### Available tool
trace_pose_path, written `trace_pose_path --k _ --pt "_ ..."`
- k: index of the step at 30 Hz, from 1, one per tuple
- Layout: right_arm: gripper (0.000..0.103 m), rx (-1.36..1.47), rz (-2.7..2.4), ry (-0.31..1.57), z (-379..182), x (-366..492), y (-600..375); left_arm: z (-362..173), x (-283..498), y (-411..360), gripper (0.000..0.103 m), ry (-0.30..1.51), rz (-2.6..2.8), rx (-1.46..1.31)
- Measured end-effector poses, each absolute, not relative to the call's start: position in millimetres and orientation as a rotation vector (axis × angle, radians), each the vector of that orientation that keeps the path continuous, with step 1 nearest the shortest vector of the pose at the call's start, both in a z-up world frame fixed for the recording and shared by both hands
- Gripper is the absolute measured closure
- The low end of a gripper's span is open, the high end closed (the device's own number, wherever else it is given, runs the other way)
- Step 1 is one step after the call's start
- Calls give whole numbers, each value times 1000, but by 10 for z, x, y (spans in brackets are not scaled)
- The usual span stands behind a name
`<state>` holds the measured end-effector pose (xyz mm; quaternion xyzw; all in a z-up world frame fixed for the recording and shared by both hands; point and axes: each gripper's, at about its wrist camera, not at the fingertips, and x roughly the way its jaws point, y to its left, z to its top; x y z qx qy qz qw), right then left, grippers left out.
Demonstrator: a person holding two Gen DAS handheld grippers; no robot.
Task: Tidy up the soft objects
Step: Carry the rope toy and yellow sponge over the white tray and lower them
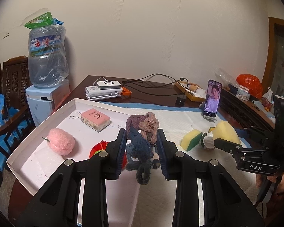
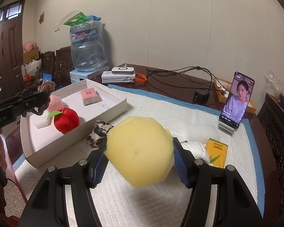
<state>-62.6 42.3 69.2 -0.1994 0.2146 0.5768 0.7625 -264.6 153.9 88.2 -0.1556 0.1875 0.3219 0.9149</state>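
Observation:
My left gripper (image 1: 142, 147) is shut on a knotted bundle of blue, purple and tan hair ties (image 1: 143, 132), held over the white box (image 1: 47, 117). In the box lie a pink fluffy ball (image 1: 61, 141), a red plush apple (image 2: 66, 120) and a pink packet (image 1: 95, 119). My right gripper (image 2: 140, 151) is shut on a big yellow sponge (image 2: 140, 151), lifted above the white mat (image 2: 142, 204). On the mat lie a leopard-print scrunchie (image 2: 98, 133), a white cloth item (image 2: 196, 148) and a yellow-green scouring sponge (image 2: 216, 152).
A phone (image 2: 236, 100) stands on a holder at the mat's right. Behind are cables with a black charger (image 2: 201, 95), a white device stack (image 1: 104, 90) and an open cardboard box (image 1: 191, 93). A water dispenser (image 1: 47, 60) stands left of the table.

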Motion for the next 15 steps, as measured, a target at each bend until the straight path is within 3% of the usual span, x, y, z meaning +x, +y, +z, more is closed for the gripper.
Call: trace_pose_path --k 15 --pt "40 -476 1329 422 809 -923 723 891 -2895 1676 72 362 730 -350"
